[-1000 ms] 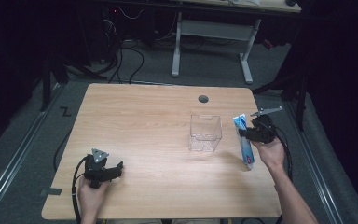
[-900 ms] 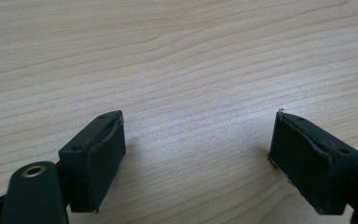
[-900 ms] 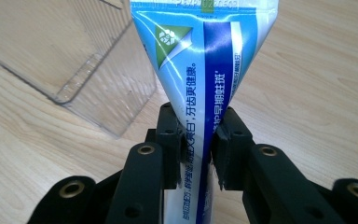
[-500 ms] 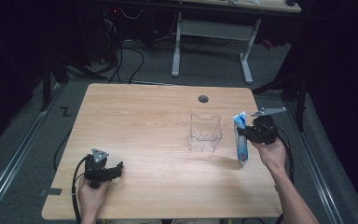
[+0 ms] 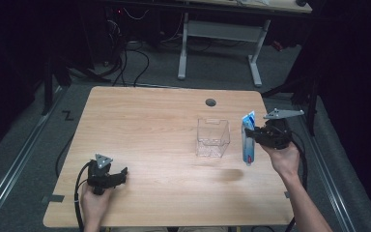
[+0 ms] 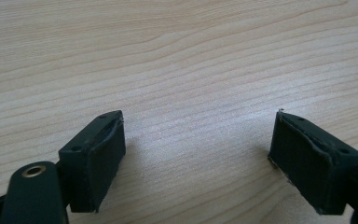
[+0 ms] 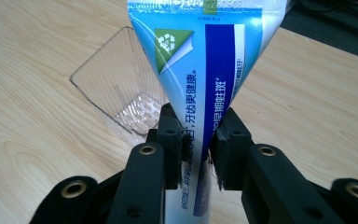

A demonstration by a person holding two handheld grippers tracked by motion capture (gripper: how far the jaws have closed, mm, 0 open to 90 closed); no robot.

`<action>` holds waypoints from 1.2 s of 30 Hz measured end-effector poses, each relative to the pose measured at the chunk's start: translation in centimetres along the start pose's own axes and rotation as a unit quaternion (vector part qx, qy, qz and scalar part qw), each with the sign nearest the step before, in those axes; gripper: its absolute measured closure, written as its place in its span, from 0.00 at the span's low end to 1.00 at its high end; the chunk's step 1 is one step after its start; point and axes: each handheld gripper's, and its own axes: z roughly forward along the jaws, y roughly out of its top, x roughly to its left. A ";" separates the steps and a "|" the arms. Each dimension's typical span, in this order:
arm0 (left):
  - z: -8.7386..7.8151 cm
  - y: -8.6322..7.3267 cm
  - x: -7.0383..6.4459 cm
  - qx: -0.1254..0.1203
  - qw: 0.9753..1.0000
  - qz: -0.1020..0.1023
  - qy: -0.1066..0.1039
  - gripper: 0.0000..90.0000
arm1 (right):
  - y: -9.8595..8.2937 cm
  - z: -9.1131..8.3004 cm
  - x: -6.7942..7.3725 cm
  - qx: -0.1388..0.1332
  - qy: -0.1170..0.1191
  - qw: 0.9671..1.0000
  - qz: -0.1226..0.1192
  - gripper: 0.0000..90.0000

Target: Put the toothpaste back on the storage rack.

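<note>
at the near edge of the pale wood worktop (image 5: 164, 125), the person's left hand (image 5: 94, 205) rests with the left claw (image 5: 117, 178) lying low on the bare wood, jaws spread wide and grasping nothing. farther off on the right, the right hand (image 5: 284, 159) holds the right claw (image 5: 249, 135), which is clenched on a blue and white toothpaste tube (image 5: 247, 140). in the right gripper view the two black jaws pinch the tube (image 7: 200, 107) about midway along its body, and its flat crimped end fans out wide beyond them. the tube hangs lifted off the wood, roughly upright, just beside the right side of a clear plastic box (image 5: 213, 137) that stands open-topped in the middle right of the worktop. the tube looks light and soft, its glossy skin likely to slip or buckle under a hard squeeze, so a hold on the fuller body below the flat crimp seems best, as the claw has it now. the box looks light and stiff, and a bump from the tube could easily nudge it. compared with a second ago, the tube has risen from a low slant close to the wood to a more upright pose nearer the box, and the right claw has come up with it, while the left claw has not moved. beyond the worktop, a dark floor with cables and a second desk frame (image 5: 220, 34) recede into shadow.
</note>
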 end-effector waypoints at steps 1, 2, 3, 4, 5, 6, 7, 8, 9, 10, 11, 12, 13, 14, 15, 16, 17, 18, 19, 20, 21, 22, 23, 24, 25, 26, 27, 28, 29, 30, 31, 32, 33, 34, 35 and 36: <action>0.0 0.0 0.0 0.000 1.000 0.000 0.000 0.20 | 0.2 -0.2 0.3 -0.008 0.005 1.000 -0.005 0.83; 0.0 0.0 0.0 0.000 1.000 0.000 0.000 0.20 | 0.2 -0.2 0.3 -0.008 0.005 1.000 -0.005 0.83; 0.0 0.0 0.0 0.000 1.000 0.000 0.000 0.20 | 0.3 -0.3 0.5 -0.010 0.006 1.000 -0.006 0.83; 0.0 0.0 0.0 0.000 1.000 0.000 0.000 0.20 | 0.5 -0.5 0.7 -0.013 0.008 1.000 -0.008 0.83; 0.0 0.0 0.0 0.000 1.000 0.000 0.000 0.20 | 0.6 -0.6 0.8 -0.015 0.010 1.000 -0.011 0.83; 0.0 0.0 0.0 0.000 1.000 0.000 0.000 0.20 | 1.0 -0.9 1.2 -0.019 0.013 1.000 -0.016 0.83; 0.0 0.0 0.0 0.000 1.000 0.000 0.000 0.20 | 1.0 -0.9 1.2 -0.019 0.013 1.000 -0.016 0.83; 0.0 0.0 0.0 0.000 1.000 0.000 0.000 0.20 | 1.2 -1.0 1.4 -0.019 0.014 1.000 -0.019 0.83; 0.0 0.0 0.0 0.000 1.000 0.000 0.000 0.20 | 1.4 -1.1 1.5 -0.022 0.017 0.999 -0.021 0.83; 0.0 0.0 0.0 0.000 1.000 0.000 0.000 0.20 | 1.5 -1.3 1.6 -0.025 0.017 0.999 -0.023 0.83; 0.0 0.0 0.0 0.000 1.000 0.000 0.000 0.20 | 1.7 -1.4 1.8 -0.028 0.019 0.999 -0.024 0.83; 0.0 0.0 0.0 0.000 1.000 0.000 0.000 0.20 | 1.8 -1.5 1.8 -0.029 0.022 0.999 -0.024 0.83; 0.0 0.0 0.0 0.000 1.000 0.000 0.000 0.20 | 2.0 -1.6 1.9 -0.030 0.023 0.999 -0.025 0.83; 0.0 0.0 0.0 0.000 1.000 0.000 0.000 0.20 | 2.1 -1.8 2.1 -0.031 0.024 0.999 -0.025 0.83; 0.0 0.0 0.0 0.000 1.000 0.000 0.000 0.20 | 2.3 -1.9 2.2 -0.032 0.025 0.999 -0.027 0.83; 0.0 0.0 0.0 0.000 1.000 0.000 0.000 0.20 | 2.5 -2.0 2.3 -0.034 0.025 0.999 -0.029 0.83; 0.0 0.0 0.0 0.000 1.000 0.000 0.000 0.20 | 2.6 -2.1 2.5 -0.036 0.027 0.998 -0.032 0.83; 0.0 0.0 0.0 0.000 1.000 0.000 0.000 0.20 | 2.8 -2.2 2.6 -0.038 0.028 0.998 -0.031 0.83; 0.0 0.0 0.0 0.000 1.000 0.000 0.000 0.20 | 3.0 -2.3 2.6 -0.039 0.031 0.998 -0.032 0.83; 0.0 0.0 0.0 0.000 1.000 0.000 0.000 0.20 | 3.3 -2.5 2.8 -0.042 0.034 0.998 -0.035 0.83; 0.0 0.0 0.0 0.000 1.000 0.000 0.000 0.20 | 3.4 -2.7 2.9 -0.044 0.035 0.998 -0.036 0.83; 0.0 0.0 0.0 0.000 1.000 0.000 0.000 0.20 | 3.6 -2.8 2.9 -0.046 0.036 0.998 -0.038 0.83; 0.0 0.0 0.0 0.000 1.000 0.000 0.000 0.20 | 3.8 -2.9 3.0 -0.047 0.036 0.997 -0.038 0.83; 0.0 0.0 0.0 0.000 1.000 0.000 0.000 0.20 | 3.8 -2.9 3.0 -0.047 0.036 0.997 -0.038 0.83; 0.0 0.0 0.0 0.000 1.000 0.000 0.000 0.20 | 3.9 -3.0 3.1 -0.049 0.037 0.997 -0.040 0.83; 0.0 0.0 0.0 0.000 1.000 0.000 0.000 0.20 | 4.2 -3.1 3.1 -0.050 0.038 0.997 -0.042 0.83; 0.0 0.0 0.0 0.000 1.000 0.000 0.000 0.20 | 4.2 -3.1 3.1 -0.050 0.038 0.997 -0.042 0.83; 0.0 0.0 0.0 0.000 1.000 0.000 0.000 0.20 | 4.4 -3.1 3.1 -0.052 0.039 0.997 -0.041 0.83; 0.0 0.0 0.0 0.000 1.000 0.000 0.000 0.20 | 4.5 -3.2 3.2 -0.054 0.040 0.997 -0.042 0.83; 0.0 0.0 0.0 0.000 1.000 0.000 0.000 0.20 | 4.6 -3.2 3.2 -0.056 0.041 0.997 -0.041 0.83; 0.0 0.0 0.0 0.000 1.000 0.000 0.000 0.20 | 4.8 -3.2 3.2 -0.057 0.042 0.997 -0.041 0.83; 0.0 0.0 0.0 0.000 1.000 0.000 0.000 0.20 | 4.9 -3.2 3.2 -0.057 0.043 0.997 -0.041 0.83; 0.0 0.0 0.0 0.000 1.000 0.000 0.000 0.20 | 5.0 -3.2 3.3 -0.059 0.044 0.996 -0.042 0.83; 0.0 0.0 0.0 0.000 1.000 0.000 0.000 0.20 | 5.2 -3.1 3.3 -0.059 0.045 0.996 -0.041 0.83; 0.0 0.0 0.0 0.000 1.000 0.000 0.000 0.20 | 5.4 -3.1 3.4 -0.060 0.047 0.996 -0.042 0.83; 0.0 0.0 0.0 0.000 1.000 0.000 0.000 0.20 | 5.5 -3.0 3.4 -0.060 0.048 0.996 -0.042 0.83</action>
